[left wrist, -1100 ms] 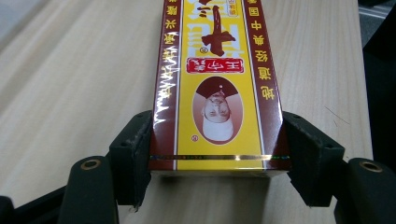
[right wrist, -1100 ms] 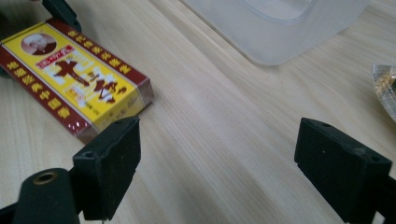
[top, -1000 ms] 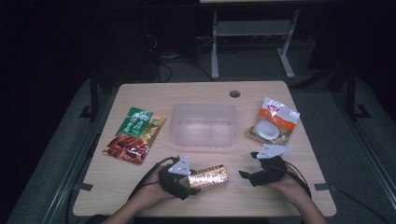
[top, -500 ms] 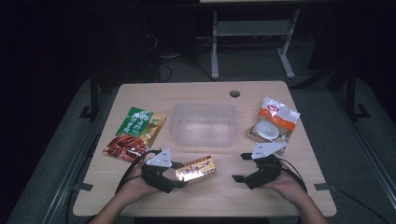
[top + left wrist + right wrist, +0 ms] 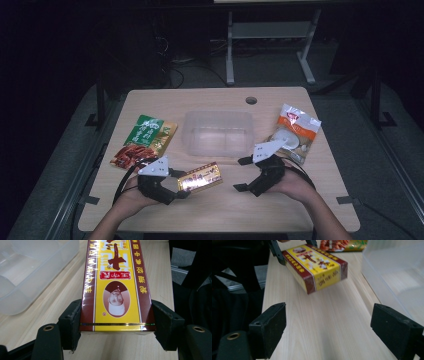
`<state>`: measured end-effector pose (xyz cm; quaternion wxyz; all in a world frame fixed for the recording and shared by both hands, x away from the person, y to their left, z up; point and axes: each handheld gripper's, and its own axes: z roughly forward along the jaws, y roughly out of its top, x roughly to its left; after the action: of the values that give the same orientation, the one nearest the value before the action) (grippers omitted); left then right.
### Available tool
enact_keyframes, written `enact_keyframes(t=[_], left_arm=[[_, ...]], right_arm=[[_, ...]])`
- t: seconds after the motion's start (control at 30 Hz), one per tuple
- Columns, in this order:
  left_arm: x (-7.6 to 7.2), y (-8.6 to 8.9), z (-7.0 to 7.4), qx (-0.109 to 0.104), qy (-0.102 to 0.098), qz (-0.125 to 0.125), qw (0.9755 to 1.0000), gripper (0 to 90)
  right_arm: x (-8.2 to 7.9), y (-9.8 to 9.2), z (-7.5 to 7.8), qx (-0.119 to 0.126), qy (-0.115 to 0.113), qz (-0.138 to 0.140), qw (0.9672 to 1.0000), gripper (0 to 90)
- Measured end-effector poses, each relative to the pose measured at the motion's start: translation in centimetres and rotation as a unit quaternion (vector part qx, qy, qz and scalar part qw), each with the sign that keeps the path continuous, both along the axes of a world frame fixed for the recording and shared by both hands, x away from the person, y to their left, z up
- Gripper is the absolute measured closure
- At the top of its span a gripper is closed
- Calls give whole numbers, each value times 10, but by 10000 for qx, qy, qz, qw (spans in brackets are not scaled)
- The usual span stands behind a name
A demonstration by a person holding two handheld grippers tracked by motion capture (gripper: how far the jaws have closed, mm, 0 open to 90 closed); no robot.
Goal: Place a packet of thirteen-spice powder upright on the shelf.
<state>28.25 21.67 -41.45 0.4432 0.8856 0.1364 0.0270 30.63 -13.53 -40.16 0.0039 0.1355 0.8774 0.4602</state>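
A long yellow and maroon box [image 5: 201, 176] is clamped at its near end by my left gripper [image 5: 181, 187] and held a little above the wooden table [image 5: 225, 212]. In the left gripper view both black pads [image 5: 70, 323] press the sides of the box [image 5: 116, 290]. My right gripper [image 5: 243, 174] hovers to the right of the box, jaws wide open with nothing between them. The right gripper view has its open gripper [image 5: 332, 332] facing the box [image 5: 314, 266] across bare wood.
A clear plastic container [image 5: 218, 132] stands mid-table beyond the grippers. A green and red snack bag [image 5: 145, 141] lies at the left, a white and orange pouch [image 5: 295, 132] at the right. A round cable hole [image 5: 251, 100] sits near the far edge.
My left gripper has carried the box leftward and lifted it slightly. The right gripper has also shifted left and upward, still open.
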Motion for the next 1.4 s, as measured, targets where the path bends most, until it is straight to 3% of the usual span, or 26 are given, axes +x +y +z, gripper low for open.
enact_keyframes(t=[0.4,0.6,0.8,0.83,1.0,1.4], left_arm=[[1,11,5,-140,-66,-57,9999,321],[0,8,5,-204,-56,-248,9995,321],[-2,4,4,-259,-81,-413,9988,321],[-3,4,4,-274,-76,-422,9987,321],[-3,2,3,-331,-92,-526,9980,321],[-2,1,1,-442,-77,-621,9971,320]], right_arm=[[23,31,12,85,-164,592,9981,133],[23,42,9,-3,-76,945,9955,121],[16,47,6,183,197,1157,9929,134],[17,47,6,183,156,1199,9925,140],[16,49,6,333,225,1178,9922,172],[14,53,2,361,90,1247,9915,269]])
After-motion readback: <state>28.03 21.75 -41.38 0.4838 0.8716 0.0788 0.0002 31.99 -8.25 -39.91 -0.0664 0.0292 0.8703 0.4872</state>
